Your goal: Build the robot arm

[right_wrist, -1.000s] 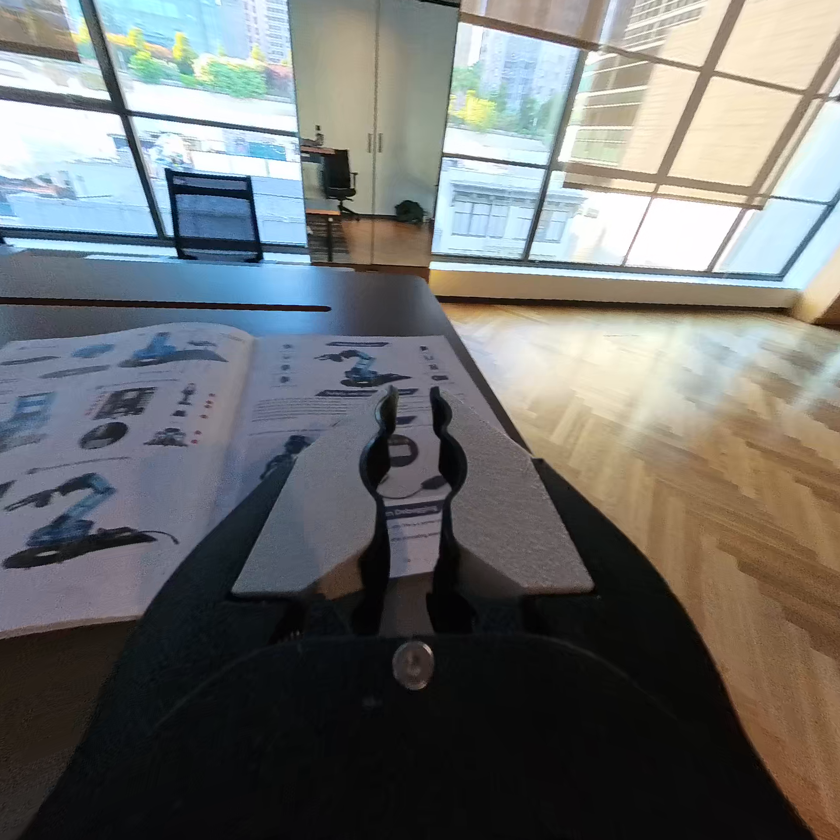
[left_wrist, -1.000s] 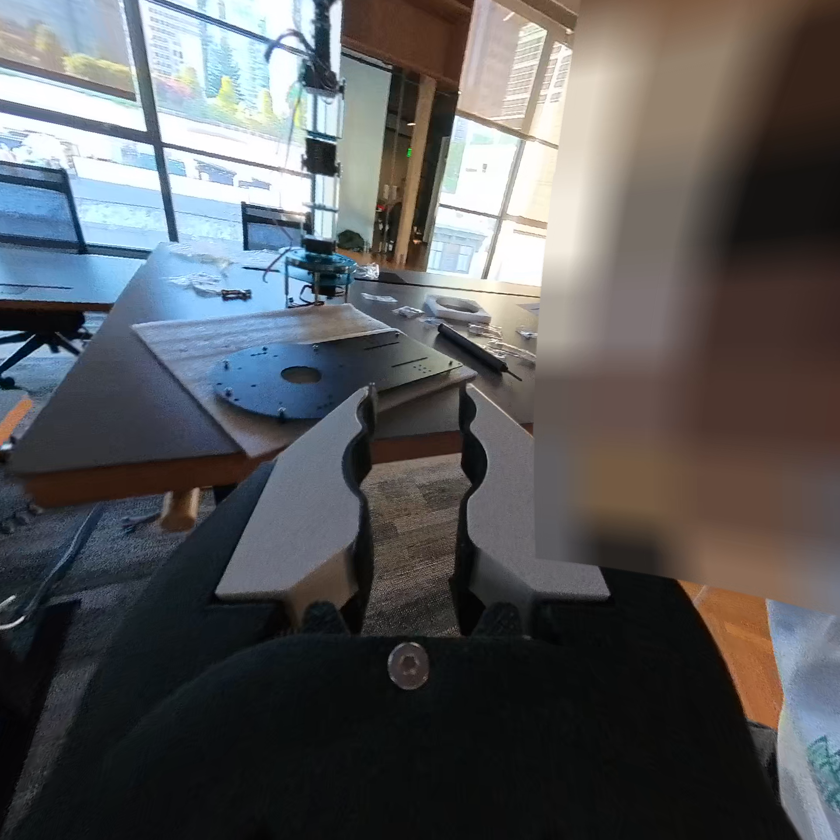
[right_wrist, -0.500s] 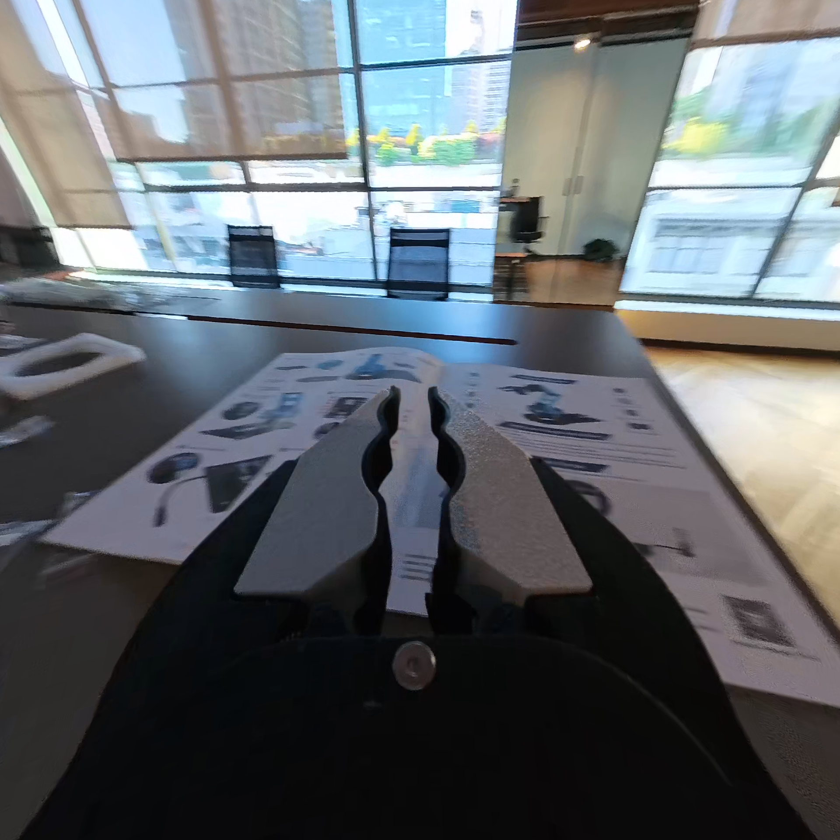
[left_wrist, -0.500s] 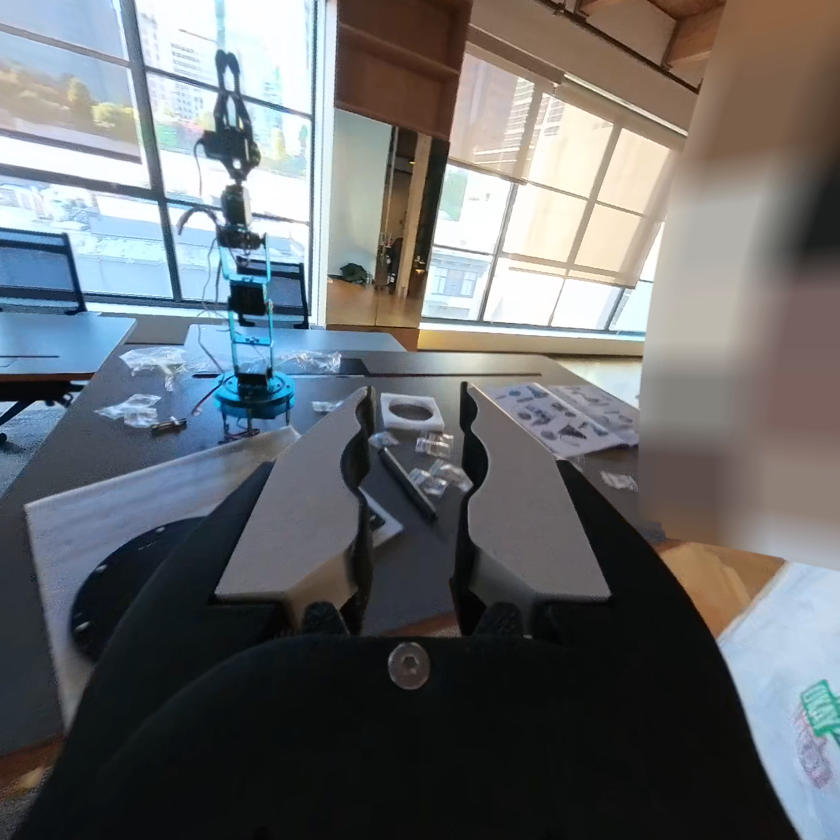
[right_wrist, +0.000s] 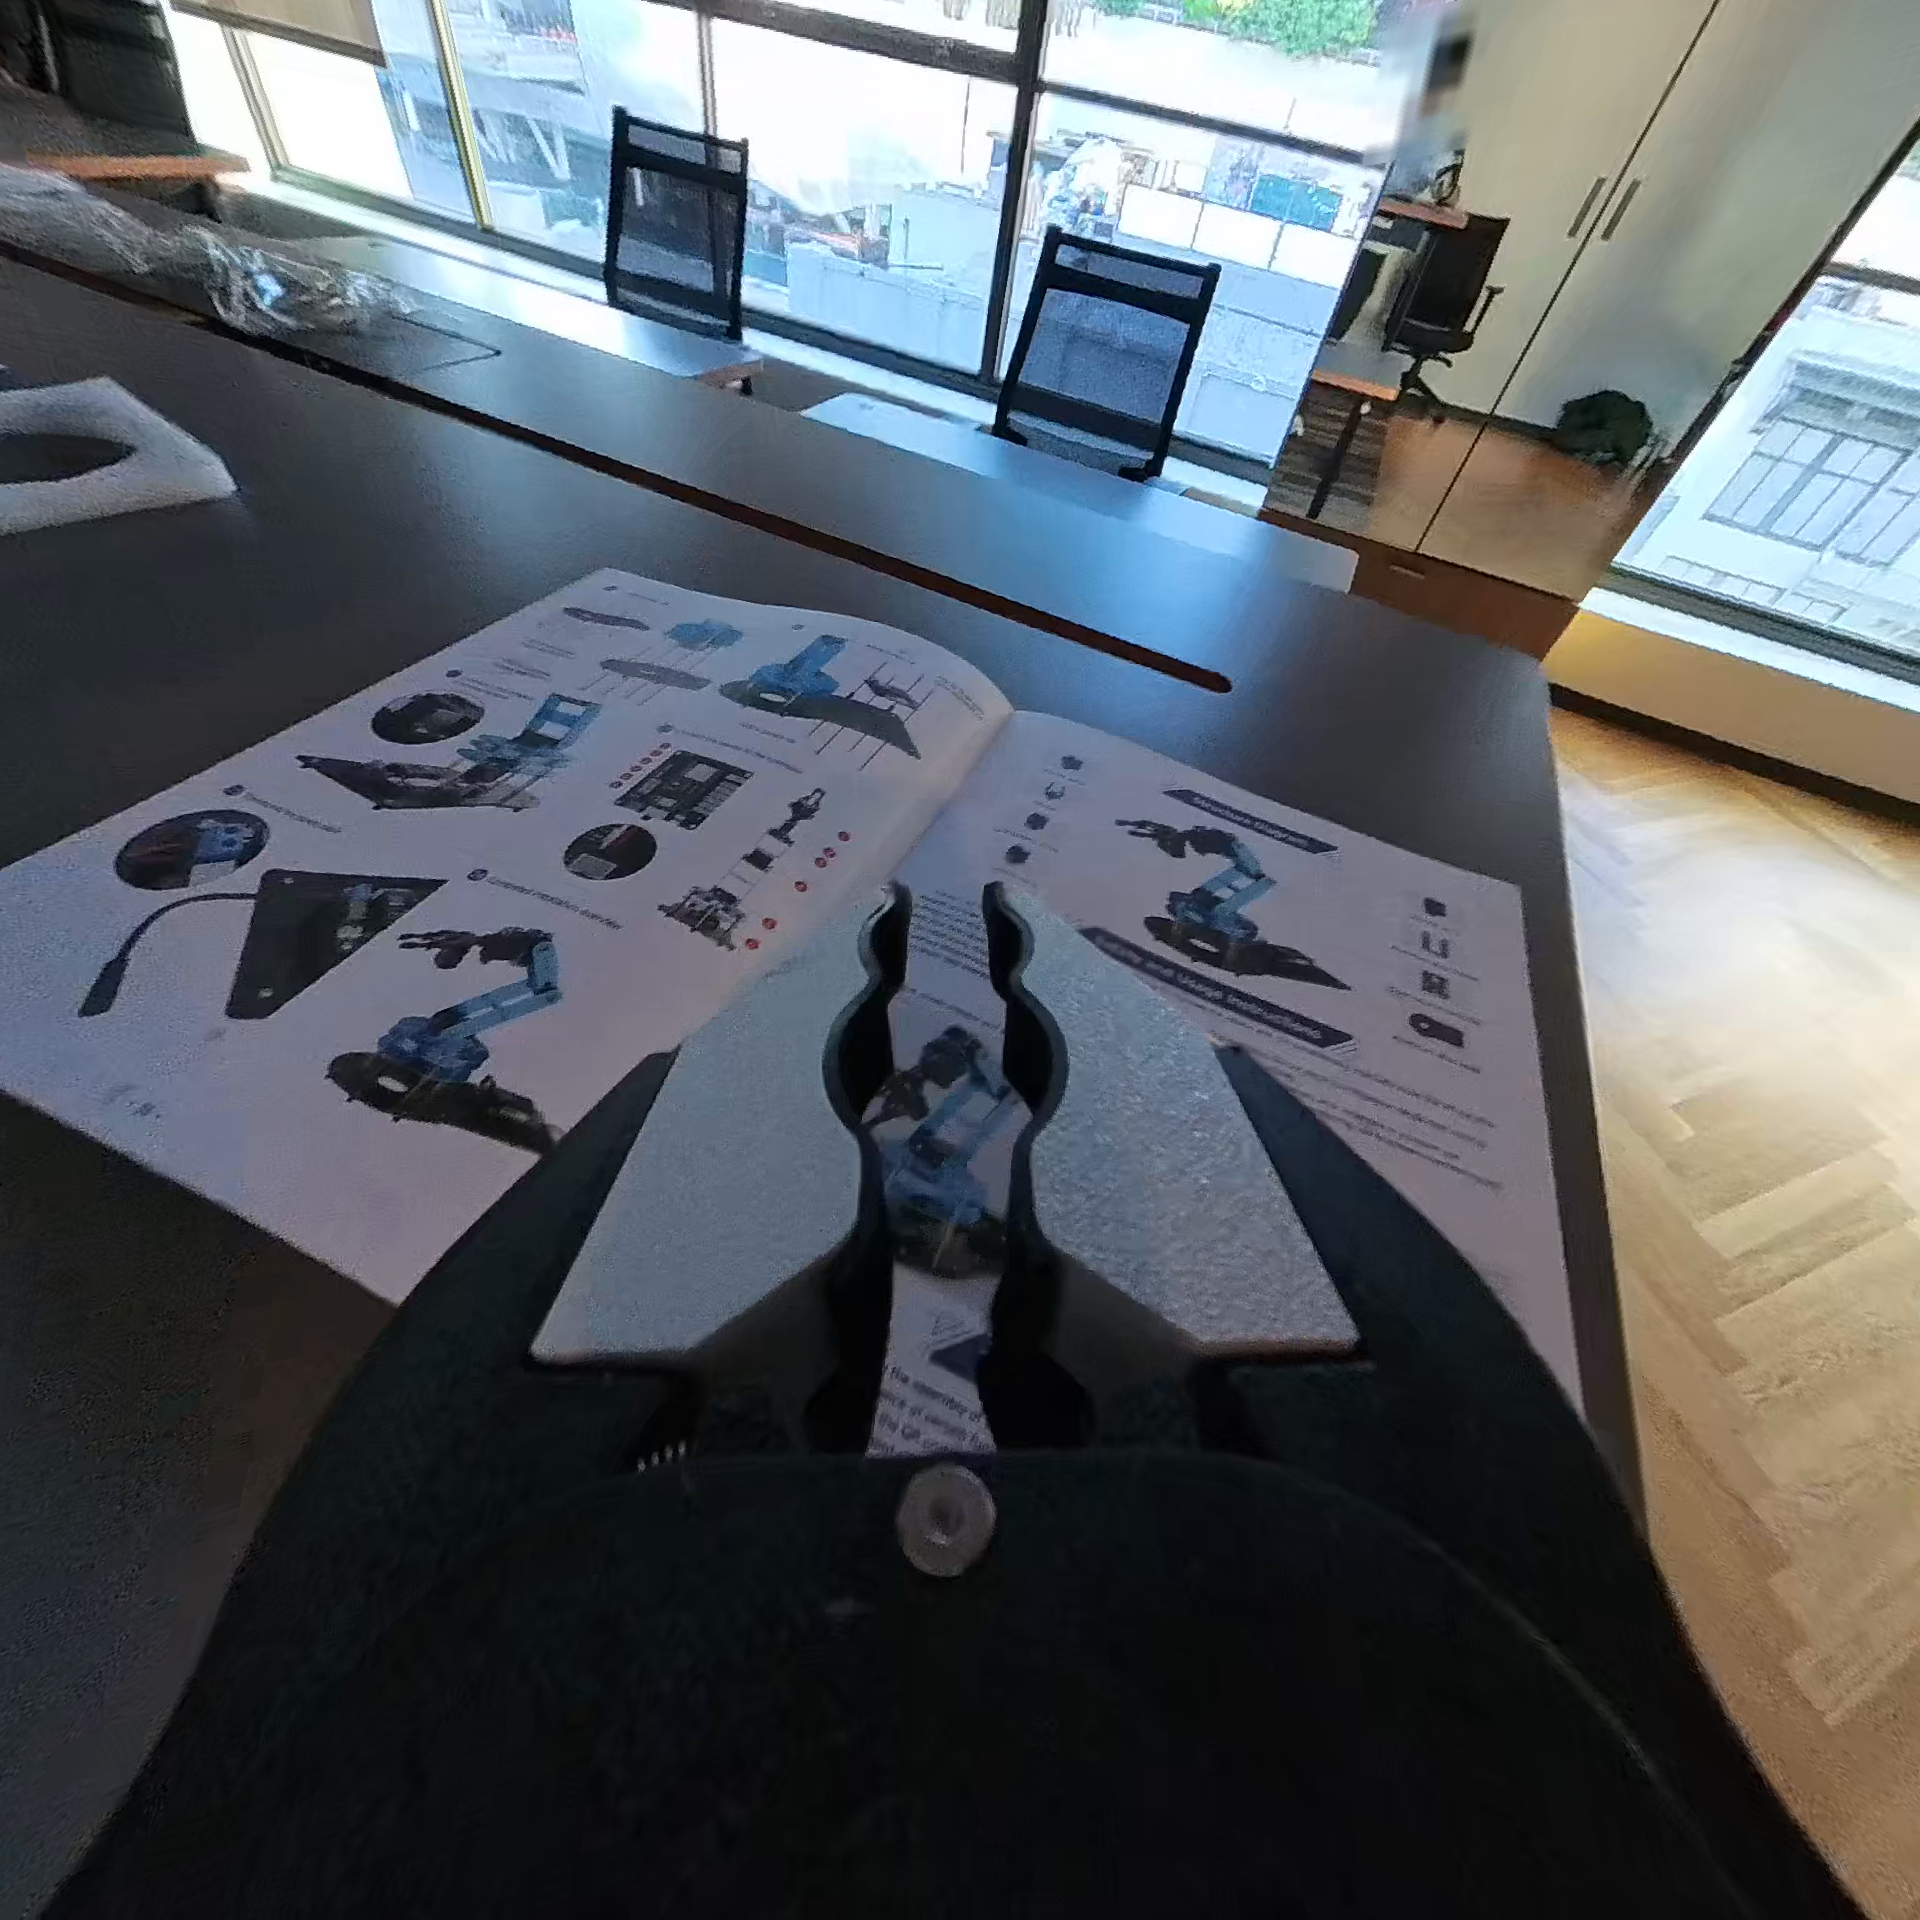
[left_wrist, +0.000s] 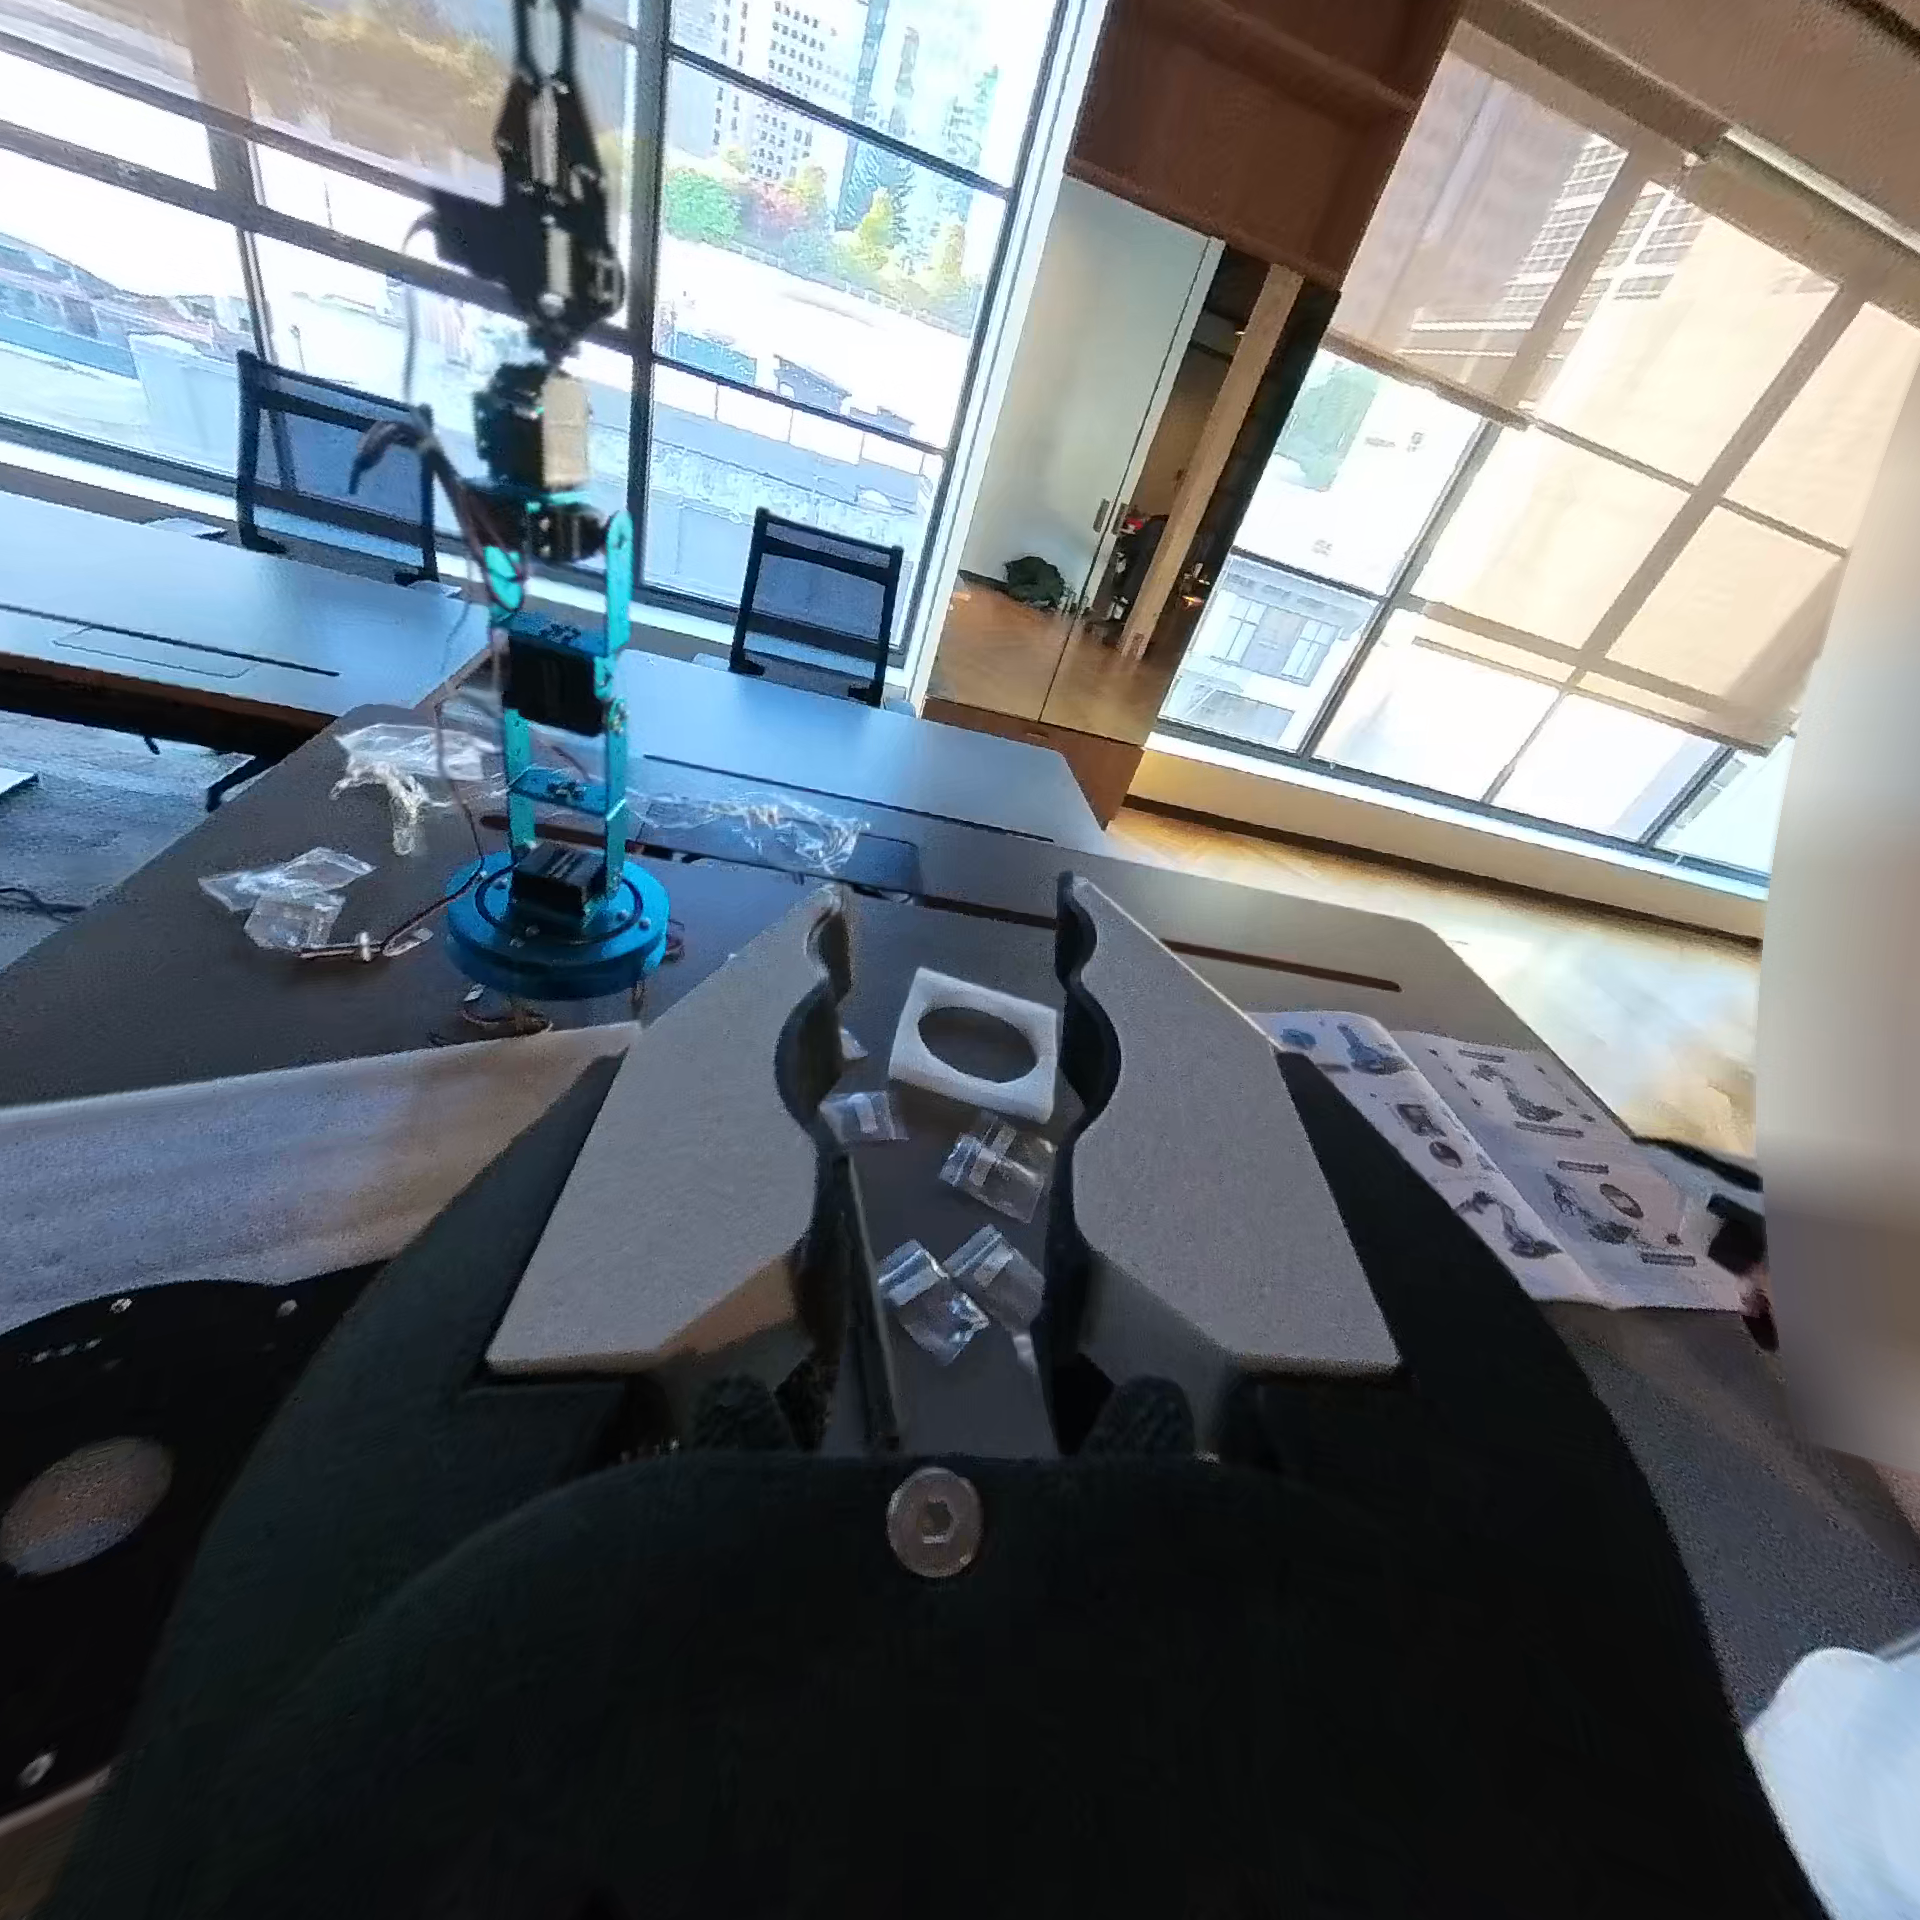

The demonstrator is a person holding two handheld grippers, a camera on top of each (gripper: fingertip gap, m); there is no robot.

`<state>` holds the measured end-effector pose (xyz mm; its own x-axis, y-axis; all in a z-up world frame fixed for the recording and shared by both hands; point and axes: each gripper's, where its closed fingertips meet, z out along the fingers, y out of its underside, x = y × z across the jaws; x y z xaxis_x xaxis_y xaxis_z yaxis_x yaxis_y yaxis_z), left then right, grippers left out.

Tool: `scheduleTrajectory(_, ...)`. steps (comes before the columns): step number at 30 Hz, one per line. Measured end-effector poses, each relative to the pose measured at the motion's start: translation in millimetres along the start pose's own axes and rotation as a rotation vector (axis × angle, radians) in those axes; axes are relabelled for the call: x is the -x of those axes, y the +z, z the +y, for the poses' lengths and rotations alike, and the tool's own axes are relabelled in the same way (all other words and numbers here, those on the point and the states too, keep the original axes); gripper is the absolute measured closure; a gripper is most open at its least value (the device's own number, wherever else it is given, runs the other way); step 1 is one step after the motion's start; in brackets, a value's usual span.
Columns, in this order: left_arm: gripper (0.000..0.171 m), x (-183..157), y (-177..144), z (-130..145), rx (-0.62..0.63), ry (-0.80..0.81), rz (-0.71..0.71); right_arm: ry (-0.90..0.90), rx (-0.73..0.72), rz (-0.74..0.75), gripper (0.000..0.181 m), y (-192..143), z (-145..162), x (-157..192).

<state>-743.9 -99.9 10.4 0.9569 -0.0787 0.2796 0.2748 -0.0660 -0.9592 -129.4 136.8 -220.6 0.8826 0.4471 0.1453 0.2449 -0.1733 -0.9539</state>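
My left gripper (left_wrist: 951,914) is open and empty above the dark table (left_wrist: 208,997). Below its fingers lie several small clear bags (left_wrist: 930,1299), a black rod (left_wrist: 868,1268) and a white foam square with a round hole (left_wrist: 977,1055). A small blue robot arm (left_wrist: 556,727) stands at the left on a round base. My right gripper (right_wrist: 943,902) is nearly closed, a narrow gap between its fingers, and empty. It hovers over an open instruction booklet (right_wrist: 582,831) with pictures of a blue arm; the booklet also shows in the left wrist view (left_wrist: 1496,1164).
A pale wooden board (left_wrist: 260,1132) with a black round plate (left_wrist: 94,1455) lies at the left. More clear bags (left_wrist: 281,894) lie by the blue arm's base. The foam square (right_wrist: 73,457) shows at the far left. Black chairs (right_wrist: 1091,353) stand behind the table. Wood floor (right_wrist: 1745,1039) lies right. My right fingertips sit around 70 cm from my left ones.
My left gripper has moved forward over the table, from the board's edge to above the bags and foam. My right gripper has swung left and tilted down over the booklet.
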Motion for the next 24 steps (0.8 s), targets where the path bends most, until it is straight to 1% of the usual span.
scheduleTrajectory(4, 0.136, -19, 24, -5, -0.013, 0.024, -0.003, -0.127, -0.012, 0.03, 0.169, 2, 1, 4)
scheduleTrajectory(5, 0.137, -23, 30, -5, -0.018, 0.026, -0.002, -0.13, -0.01, 0.023, 0.169, 5, 1, 6)
scheduleTrajectory(8, 0.138, -32, 49, 2, -0.012, 0.018, 0.005, -0.079, 0.02, -0.051, 0.169, 11, 8, 18)
scheduleTrajectory(10, 0.138, -34, 61, 7, 0.006, 0.019, 0.011, -0.082, 0.038, -0.052, 0.17, 12, 13, 18)
scheduleTrajectory(15, 0.139, -38, 86, 12, 0.01, 0.026, 0.032, -0.047, 0.016, -0.057, 0.17, 12, 11, 15)
scheduleTrajectory(20, 0.14, -42, 94, 22, 0.032, 0.027, 0.047, -0.037, 0.02, -0.069, 0.17, 12, 12, 16)
scheduleTrajectory(24, 0.141, -38, 91, 18, 0.012, 0.018, 0.046, -0.031, 0.01, -0.073, 0.17, 12, 11, 17)
